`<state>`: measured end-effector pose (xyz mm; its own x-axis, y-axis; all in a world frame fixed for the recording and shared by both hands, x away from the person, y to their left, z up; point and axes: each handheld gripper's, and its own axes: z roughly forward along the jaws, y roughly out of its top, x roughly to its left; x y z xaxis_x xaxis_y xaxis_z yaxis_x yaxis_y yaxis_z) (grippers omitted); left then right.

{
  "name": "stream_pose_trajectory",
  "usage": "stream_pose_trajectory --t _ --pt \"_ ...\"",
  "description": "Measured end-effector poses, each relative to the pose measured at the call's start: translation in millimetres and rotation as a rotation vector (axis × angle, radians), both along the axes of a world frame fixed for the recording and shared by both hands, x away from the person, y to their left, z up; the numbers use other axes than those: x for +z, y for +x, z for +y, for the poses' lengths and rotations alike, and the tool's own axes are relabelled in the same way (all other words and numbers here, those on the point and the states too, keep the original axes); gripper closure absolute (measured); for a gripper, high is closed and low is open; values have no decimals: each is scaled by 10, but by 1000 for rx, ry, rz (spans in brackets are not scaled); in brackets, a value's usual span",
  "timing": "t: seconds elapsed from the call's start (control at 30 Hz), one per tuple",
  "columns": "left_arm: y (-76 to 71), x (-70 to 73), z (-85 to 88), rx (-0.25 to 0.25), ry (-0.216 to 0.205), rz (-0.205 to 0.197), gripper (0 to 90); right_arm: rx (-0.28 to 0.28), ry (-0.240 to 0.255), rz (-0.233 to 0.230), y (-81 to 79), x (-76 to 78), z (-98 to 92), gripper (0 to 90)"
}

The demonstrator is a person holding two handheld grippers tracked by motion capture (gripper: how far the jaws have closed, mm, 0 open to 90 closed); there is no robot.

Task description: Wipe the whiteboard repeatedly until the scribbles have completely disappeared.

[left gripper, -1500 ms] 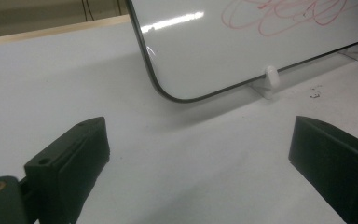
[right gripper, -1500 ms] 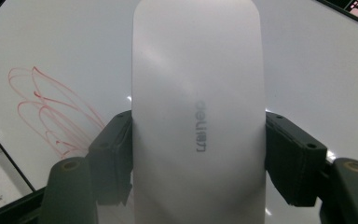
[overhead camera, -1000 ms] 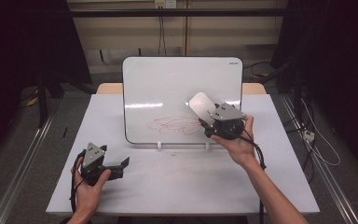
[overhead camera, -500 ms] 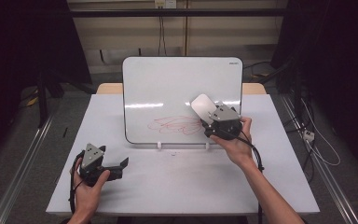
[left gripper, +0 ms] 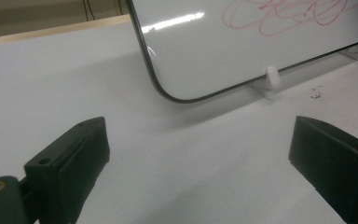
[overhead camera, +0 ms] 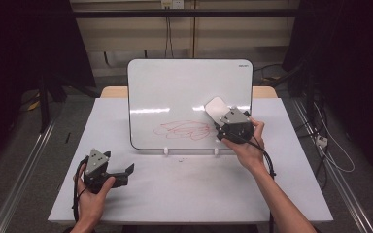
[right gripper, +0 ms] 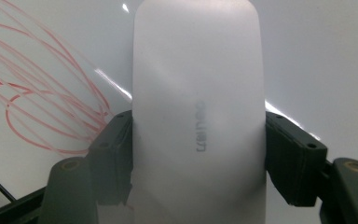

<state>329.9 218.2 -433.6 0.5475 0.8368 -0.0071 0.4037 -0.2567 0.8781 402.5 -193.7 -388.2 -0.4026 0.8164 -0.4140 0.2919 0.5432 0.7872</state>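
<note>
White eraser (right gripper: pixel 198 116) pressing against the whiteboard (overhead camera: pixel 175 92) beside red scribbles (overhead camera: pixel 187 130), my right gripper (overhead camera: pixel 222 118) fingers clamping its two sides, board standing upright on the white desk (overhead camera: pixel 184 194), my left gripper (overhead camera: pixel 121 173) resting near the front edge, fingers spread wide apart.

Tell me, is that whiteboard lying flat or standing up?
Standing, leaning back a little. The whiteboard rests its bottom edge in two small white feet on the table, its face with the red scribbles toward the person.
</note>
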Motion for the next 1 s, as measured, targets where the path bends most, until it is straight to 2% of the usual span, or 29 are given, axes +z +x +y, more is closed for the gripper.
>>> stream_pose_trajectory --t 0.1,0.3,0.5,0.9,1.0 --pt "-3 0 -7 -5 8 4 48 -15 -37 -10 -6 -14 41 317" --pt "0 0 0 -2 9 2 48 -30 -60 -25 -6 -38 75 316" --pt "-6 2 -12 -5 10 0 48 -37 -64 -39 -16 -55 88 316" --pt "-3 -5 -35 -7 9 0 48 -38 -42 -67 -32 -96 89 315" --pt "-1 -5 -38 -11 15 2 48 -33 -52 -72 -45 -116 120 315"
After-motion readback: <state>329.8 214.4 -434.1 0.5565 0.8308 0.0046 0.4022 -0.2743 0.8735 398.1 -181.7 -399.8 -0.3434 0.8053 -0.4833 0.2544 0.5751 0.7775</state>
